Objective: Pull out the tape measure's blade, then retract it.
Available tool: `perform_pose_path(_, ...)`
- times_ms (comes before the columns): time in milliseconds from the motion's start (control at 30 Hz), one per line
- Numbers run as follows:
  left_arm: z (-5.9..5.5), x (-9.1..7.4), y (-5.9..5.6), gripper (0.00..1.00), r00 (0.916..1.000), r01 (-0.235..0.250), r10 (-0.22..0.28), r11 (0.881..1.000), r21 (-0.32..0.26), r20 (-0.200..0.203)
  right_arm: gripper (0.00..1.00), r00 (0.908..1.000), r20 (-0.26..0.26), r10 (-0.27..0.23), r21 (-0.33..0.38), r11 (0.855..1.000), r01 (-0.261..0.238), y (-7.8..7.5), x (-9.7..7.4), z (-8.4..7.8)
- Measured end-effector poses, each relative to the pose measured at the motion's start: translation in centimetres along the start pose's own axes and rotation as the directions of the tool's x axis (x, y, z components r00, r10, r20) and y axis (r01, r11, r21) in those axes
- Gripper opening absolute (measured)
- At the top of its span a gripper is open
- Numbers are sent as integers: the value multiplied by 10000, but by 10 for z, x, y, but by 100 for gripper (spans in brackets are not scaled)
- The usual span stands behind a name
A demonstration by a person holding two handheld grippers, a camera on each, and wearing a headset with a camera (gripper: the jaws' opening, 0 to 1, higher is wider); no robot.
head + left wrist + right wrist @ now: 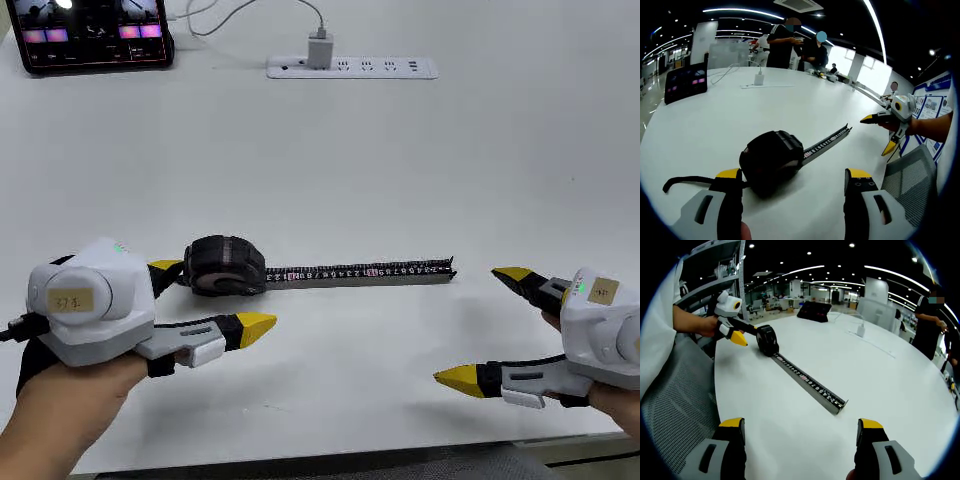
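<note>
A black tape measure lies on the white table with its blade pulled out to the right and flat on the surface. The left gripper is open. Its jaws reach around the case, the far one close beside it, with no grip. In the left gripper view the case sits just ahead of the left gripper, nearer its left jaw. The right gripper is open, just right of the blade's hook end and holding nothing. Ahead of the right gripper lies the blade.
A white power strip with a plugged-in charger and a dark tablet sit at the table's far side. The table's front edge runs just below both grippers. A mesh chair stands beside the table, and people stand beyond it.
</note>
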State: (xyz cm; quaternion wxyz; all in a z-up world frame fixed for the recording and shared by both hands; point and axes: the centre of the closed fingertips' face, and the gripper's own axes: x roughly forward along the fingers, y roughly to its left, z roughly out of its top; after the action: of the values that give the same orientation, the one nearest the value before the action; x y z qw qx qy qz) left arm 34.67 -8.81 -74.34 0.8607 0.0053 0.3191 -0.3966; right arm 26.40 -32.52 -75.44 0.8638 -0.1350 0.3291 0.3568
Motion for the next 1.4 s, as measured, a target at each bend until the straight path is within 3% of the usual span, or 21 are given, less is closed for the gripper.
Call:
perform_pose_path(100,2,1,1,80,9997,-162,169,9991,-384,186,91,10000,14,-8,-5,10000,8,-1,0,1)
perform_pose_path(167,1,2,3,78,9995,-268,272,9993,-250,138,90,10000,-24,-7,-35,10000,7,-2,0,0)
perform_pose_path(367,2,5,5,77,9980,-586,601,9961,-664,218,87,10000,-3,-5,-15,10000,5,-3,0,3)
perform_pose_path(433,6,6,7,75,9944,-848,920,9884,-1264,526,86,10000,-31,46,-65,10000,-47,-3,1,4)
perform_pose_path(633,5,9,8,75,9901,-1229,1306,9837,-1312,518,85,10000,-6,39,-117,9999,-40,-6,2,6)
perform_pose_path(767,7,11,9,75,9864,-1420,1533,9762,-1641,584,85,10000,-22,31,-162,9999,-32,-8,2,6)
perform_pose_path(1000,10,15,10,75,9756,-1950,2112,9589,-2060,597,82,9999,-96,86,-210,9997,-88,-12,3,7)
perform_pose_path(1400,10,22,20,71,9462,-3062,3223,9215,-2388,305,77,9996,-208,196,-569,9982,-207,-25,8,12)
